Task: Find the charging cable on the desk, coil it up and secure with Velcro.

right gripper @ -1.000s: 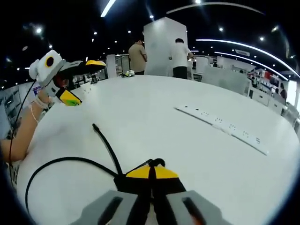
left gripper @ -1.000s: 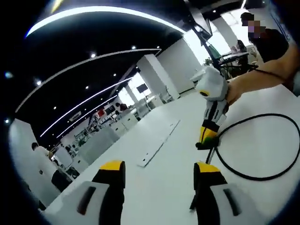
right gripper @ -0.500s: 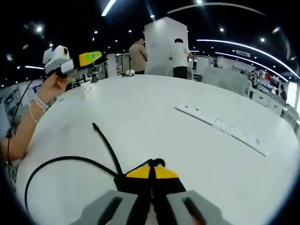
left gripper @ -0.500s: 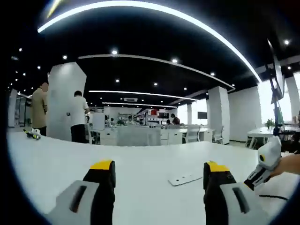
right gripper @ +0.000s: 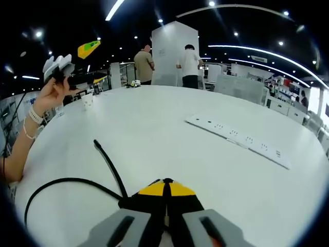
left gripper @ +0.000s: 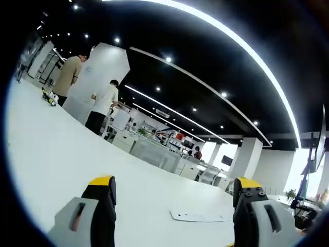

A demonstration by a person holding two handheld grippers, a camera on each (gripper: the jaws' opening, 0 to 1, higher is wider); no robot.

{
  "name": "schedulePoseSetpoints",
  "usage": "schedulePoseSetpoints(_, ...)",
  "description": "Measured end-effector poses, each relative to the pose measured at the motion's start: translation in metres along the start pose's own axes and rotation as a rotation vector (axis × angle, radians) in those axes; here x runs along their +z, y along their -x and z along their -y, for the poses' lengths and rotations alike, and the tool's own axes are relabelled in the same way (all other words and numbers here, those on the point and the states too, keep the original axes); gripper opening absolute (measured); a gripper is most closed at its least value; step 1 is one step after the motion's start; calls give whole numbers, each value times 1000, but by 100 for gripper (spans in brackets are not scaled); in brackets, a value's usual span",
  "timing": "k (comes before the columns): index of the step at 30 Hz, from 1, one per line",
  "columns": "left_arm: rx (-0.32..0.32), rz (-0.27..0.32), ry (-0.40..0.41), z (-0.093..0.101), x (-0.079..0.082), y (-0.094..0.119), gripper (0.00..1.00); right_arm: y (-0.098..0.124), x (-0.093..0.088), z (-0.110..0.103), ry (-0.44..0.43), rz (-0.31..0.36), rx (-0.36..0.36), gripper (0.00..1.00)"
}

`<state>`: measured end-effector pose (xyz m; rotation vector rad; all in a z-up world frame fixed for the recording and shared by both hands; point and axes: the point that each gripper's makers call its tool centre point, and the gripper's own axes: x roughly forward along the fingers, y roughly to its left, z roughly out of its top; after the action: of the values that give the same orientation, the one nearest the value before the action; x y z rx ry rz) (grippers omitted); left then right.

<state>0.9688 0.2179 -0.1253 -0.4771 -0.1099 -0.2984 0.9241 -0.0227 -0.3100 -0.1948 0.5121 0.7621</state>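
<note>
Your right gripper (right gripper: 165,186) sits low on the white desk (right gripper: 169,128), its yellow-tipped jaws clenched on the black cable (right gripper: 72,182). From the jaws the cable runs off to the left in a wide loop lying flat on the desk, and one free end (right gripper: 96,143) points away from you, just ahead and left of the jaws. To the right, well apart from the cable, a long white power strip (right gripper: 237,141) lies slantwise; the bare desk between them is broad. The desk's curved far edge lies well beyond, where two people (right gripper: 167,64) stand by a white pillar (right gripper: 172,51).

Your left gripper (right gripper: 77,64) is raised in your hand (right gripper: 51,95) over the desk's left edge, well clear of the cable. In the left gripper view its jaws are released, standing wide apart, with bare desk between them and the strip (left gripper: 198,217) lying flat beyond.
</note>
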Motion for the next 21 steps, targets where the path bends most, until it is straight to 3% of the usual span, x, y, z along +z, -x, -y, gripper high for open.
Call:
schedulePoseSetpoints(3, -17, 41, 45, 2, 8, 1, 94, -2, 2, 3, -13, 4, -18, 2)
schedulePoseSetpoints(8, -24, 95, 15, 4, 23, 5, 94, -4, 3, 2, -32, -6, -14, 2)
schedulePoseSetpoints(9, -24, 97, 15, 4, 24, 6, 94, -5, 4, -10, -25, 1, 62, 2)
schedulePoseSetpoints(12, -28, 104, 37, 4, 27, 6, 94, -5, 3, -13, 16, -2, 81, 2)
schedulePoseSetpoints(14, -31, 95, 37, 6, 26, 5, 94, -6, 4, -8, 13, 5, 36, 2)
schedulePoseSetpoints(21, -66, 116, 51, 18, 31, 8, 94, -7, 5, -5, -5, 34, -21, 2)
